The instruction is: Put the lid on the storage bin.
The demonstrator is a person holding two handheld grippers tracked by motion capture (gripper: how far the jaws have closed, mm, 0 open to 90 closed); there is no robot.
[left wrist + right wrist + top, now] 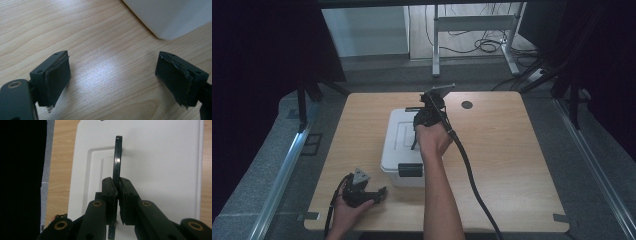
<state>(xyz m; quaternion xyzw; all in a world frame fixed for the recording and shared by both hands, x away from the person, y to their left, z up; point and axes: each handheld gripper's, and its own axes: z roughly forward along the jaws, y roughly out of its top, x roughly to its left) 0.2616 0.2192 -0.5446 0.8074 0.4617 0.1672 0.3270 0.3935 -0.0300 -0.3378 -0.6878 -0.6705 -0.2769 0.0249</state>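
The right claw (117, 195) is clamped on a thin black handle (117, 160) that stands up from the lid (162, 157) of a white box (392, 160) in the middle of the wooden table (512, 165). The hand and claw above it cover the far right part of the lid, and the shut lid hides whatever is inside. A black latch (410, 170) sits on the box's near end. At the near left edge, the left claw (112, 80) rests gaping wide on bare wood, just beside the box's corner. A dark round spot (467, 105) lies far right.
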